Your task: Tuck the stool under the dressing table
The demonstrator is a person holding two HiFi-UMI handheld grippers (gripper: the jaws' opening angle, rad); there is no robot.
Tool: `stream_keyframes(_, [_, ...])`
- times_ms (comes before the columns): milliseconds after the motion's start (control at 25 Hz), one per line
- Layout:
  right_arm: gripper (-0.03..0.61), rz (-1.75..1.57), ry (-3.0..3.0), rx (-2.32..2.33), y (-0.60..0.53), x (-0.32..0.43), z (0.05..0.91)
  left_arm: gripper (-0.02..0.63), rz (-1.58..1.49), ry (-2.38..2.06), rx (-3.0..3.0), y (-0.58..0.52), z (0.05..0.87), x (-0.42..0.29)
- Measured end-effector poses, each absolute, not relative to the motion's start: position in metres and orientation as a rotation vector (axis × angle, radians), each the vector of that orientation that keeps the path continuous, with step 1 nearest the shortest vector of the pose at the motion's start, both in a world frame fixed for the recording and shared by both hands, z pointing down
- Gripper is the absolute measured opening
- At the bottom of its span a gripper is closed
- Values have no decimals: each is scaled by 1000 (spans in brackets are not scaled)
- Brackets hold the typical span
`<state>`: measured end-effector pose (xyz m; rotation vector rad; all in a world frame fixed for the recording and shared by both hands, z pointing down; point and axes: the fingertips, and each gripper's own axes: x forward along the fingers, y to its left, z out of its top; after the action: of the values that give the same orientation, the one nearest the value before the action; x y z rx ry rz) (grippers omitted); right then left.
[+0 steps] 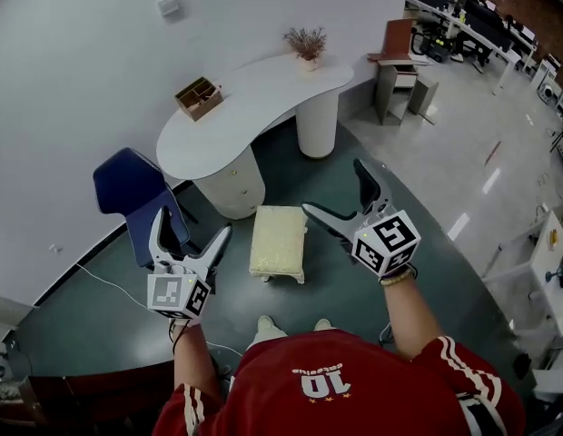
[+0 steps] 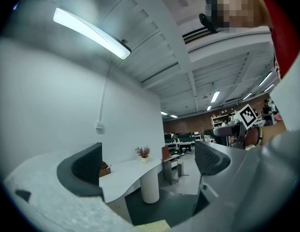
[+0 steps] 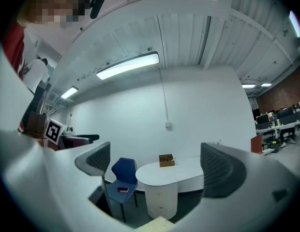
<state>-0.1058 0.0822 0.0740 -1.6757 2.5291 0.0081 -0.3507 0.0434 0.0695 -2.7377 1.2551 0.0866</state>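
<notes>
Stool [image 1: 279, 242] on floor before table [image 1: 254, 98], not yet under; my left gripper [image 1: 191, 234] and right gripper [image 1: 334, 189] both agape, empty, flanking it; risk: uneven push skews stool into drawer pedestal [image 1: 229, 184].

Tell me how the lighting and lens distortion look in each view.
Head view: even light, sharp, glare streaks on the glossy floor at right. Left gripper view: strong fisheye, dark corners, ceiling light blown out. Right gripper view: same fisheye bend, dressing table sharp.
</notes>
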Motion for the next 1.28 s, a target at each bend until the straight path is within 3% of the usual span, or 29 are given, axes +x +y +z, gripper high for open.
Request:
stream_keyframes(720, [531,-452,2397,-1960,42,-215,220,566,-83,868,-3164,-52,213,-406])
stream_keyframes(1280, [523,-792,2306,-2110,35,-194,354,560,-316,786,-3307,-91,343,-401])
